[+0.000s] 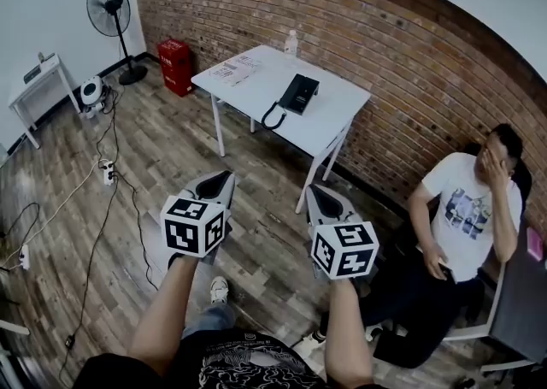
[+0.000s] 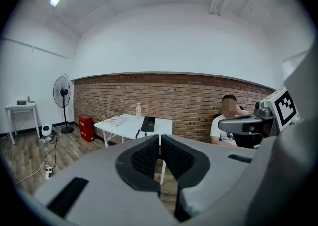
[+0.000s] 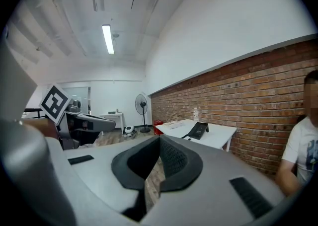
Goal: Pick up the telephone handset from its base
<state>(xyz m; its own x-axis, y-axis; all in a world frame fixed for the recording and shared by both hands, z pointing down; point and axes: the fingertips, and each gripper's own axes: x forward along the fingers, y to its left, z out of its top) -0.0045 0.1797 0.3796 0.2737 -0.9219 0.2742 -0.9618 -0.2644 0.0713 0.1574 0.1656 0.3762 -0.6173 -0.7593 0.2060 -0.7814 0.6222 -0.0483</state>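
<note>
At the far left, a small white side table (image 1: 34, 79) stands by the white wall. Near it, on the wood floor (image 1: 256, 250), sits a little round white machine (image 1: 91, 91). A black fan (image 1: 109, 7) on a pole stands just behind that. A white plug strip (image 1: 108, 173) lies on the floor with thin cables running off it. A red box (image 1: 176, 65) rests against the brick wall (image 1: 385, 62).

Next comes the left gripper (image 1: 224, 179), held out low in front of the person. Its own view shows its two jaws pressed together with nothing between them, so it is clenched and empty.

The white table (image 1: 338, 118) stands farther off by the brick wall, well apart from both grippers. Some papers (image 1: 232, 71) lie at its left end and a small bottle (image 1: 291, 42) stands at its back edge. The black telephone (image 1: 301, 92) lies near the middle of the table top. Its handset (image 1: 291, 98) rests on the base, though it is too small to see well. A curly black cord (image 1: 273, 116) loops at the table's near edge.

The right gripper (image 1: 314, 195) is held just beside the left one. It is also clenched tight on nothing. Both grippers point toward the table.

At the far right, a person in a white T-shirt (image 1: 466, 208) sits by the wall with one hand lifted to the head
</note>
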